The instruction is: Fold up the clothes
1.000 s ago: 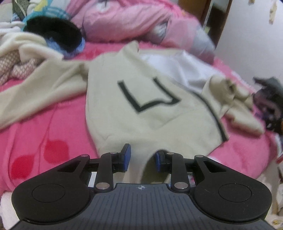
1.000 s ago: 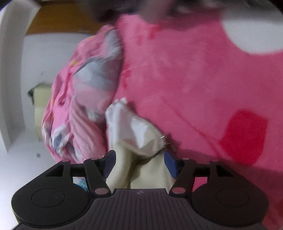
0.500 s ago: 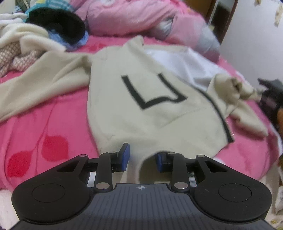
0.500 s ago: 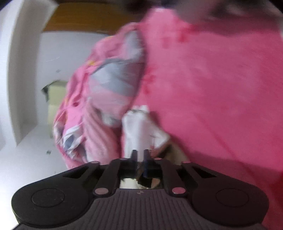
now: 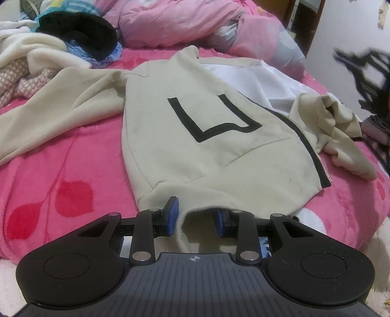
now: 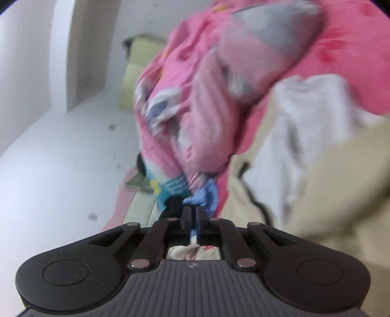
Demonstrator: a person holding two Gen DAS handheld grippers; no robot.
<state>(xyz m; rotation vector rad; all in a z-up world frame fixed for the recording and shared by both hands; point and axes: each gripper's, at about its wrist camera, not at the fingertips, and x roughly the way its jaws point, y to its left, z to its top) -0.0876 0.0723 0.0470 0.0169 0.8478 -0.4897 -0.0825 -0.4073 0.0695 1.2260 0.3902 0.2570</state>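
A beige zip jacket (image 5: 207, 146) with a black pocket outline lies spread on the pink blanket (image 5: 61, 170). Its white lining (image 5: 256, 80) is turned out at the far right. One sleeve (image 5: 61, 104) stretches left and the other (image 5: 336, 126) is crumpled at the right. My left gripper (image 5: 195, 217) is open, its blue pads on either side of a fold of the jacket's near hem. My right gripper (image 6: 193, 214) is shut with nothing visibly held. It appears as a dark blur (image 5: 365, 73) above the bed's right edge, and the jacket (image 6: 329, 195) is blurred to its right.
A pink quilt (image 5: 182, 22) is bunched along the far side of the bed. A black garment (image 5: 80, 31) over blue cloth and a cream clothes pile (image 5: 36, 48) lie at the far left. A white wall (image 5: 341, 36) stands to the right.
My right gripper closed, then swung away from the pink blanket towards the quilt and wall. My left gripper stayed open at the hem, with the jacket drawing slightly closer.
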